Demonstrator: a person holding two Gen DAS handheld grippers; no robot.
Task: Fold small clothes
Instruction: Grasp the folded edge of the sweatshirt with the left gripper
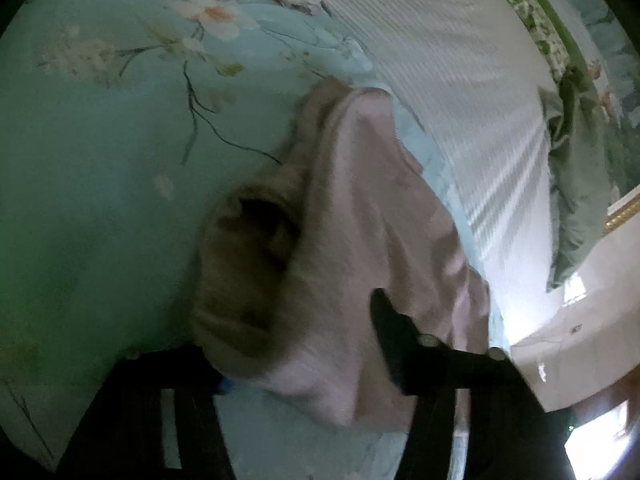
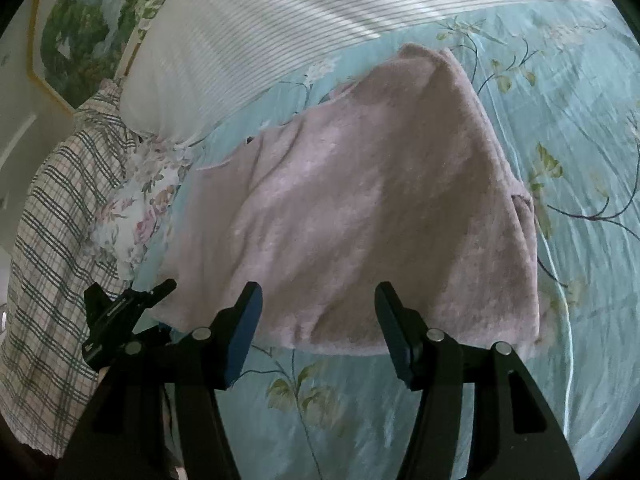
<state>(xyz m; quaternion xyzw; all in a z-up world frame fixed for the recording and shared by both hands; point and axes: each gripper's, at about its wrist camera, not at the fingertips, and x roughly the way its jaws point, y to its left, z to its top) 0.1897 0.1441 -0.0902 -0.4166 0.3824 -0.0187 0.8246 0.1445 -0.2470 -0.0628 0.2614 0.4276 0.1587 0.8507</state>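
Left wrist view is showing me the pink garment [image 1: 360, 208] bunched up and hanging close in front of the lens, so I am seeing it blurred. My left gripper [image 1: 304, 344] is holding a fold of this cloth: one black finger [image 1: 390, 332] is pressing on the fabric, and the other finger is lying hidden under the bundle. A part of the garment is rolling into a dark hollow on its left side. Behind it, the light blue floral sheet [image 1: 100, 140] is covering the bed, and a white striped pillow [image 1: 448, 80] is lying beside the cloth.

From the right wrist view I am seeing the same pink garment [image 2: 360, 200] spread over the blue floral sheet [image 2: 580, 160], with one corner lifting up toward the striped pillow [image 2: 260, 32]. My right gripper [image 2: 318, 320] is standing wide, with nothing between its fingers, and its fingertips are hovering at the near hem of the garment. A checked cloth [image 2: 52, 240] is lying at the left edge, just beside a small flower-print fabric [image 2: 148, 200].
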